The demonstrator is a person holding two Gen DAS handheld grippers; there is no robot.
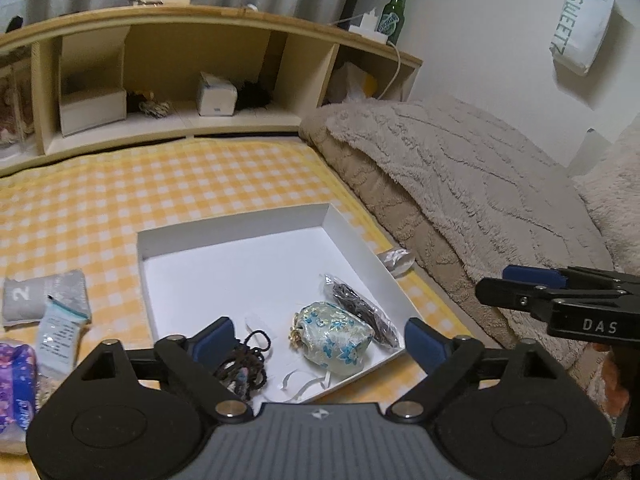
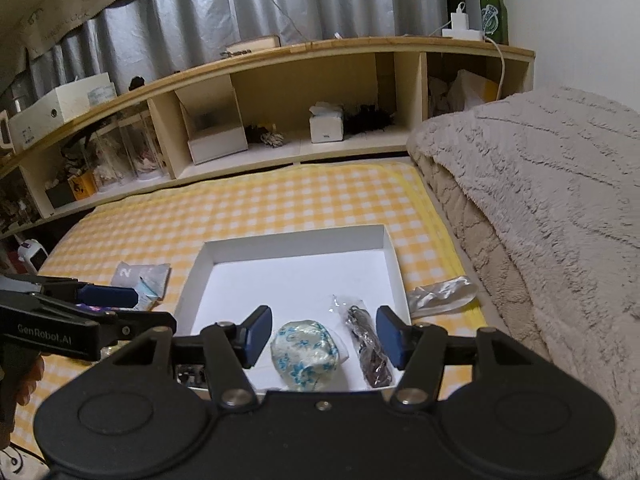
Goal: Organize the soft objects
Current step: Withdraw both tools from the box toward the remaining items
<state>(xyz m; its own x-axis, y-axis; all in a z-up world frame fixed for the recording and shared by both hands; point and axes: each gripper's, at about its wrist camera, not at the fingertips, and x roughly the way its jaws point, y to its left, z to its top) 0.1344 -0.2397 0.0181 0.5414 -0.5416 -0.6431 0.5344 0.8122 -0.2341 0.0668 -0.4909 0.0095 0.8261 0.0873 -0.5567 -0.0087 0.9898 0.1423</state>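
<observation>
A white shallow box lies on the yellow checked sheet. In it are a pale floral pouch, a dark item in clear wrap and a bundle of dark hair ties. My left gripper is open above the box's near edge, empty. My right gripper is open above the pouch, empty; it also shows at the right of the left wrist view. A grey pouch marked 2, a small packet and a purple pack lie left of the box.
A crumpled clear wrapper lies right of the box. A beige fluffy blanket is piled on the right. A wooden shelf headboard with boxes, tissues and a green bottle stands behind.
</observation>
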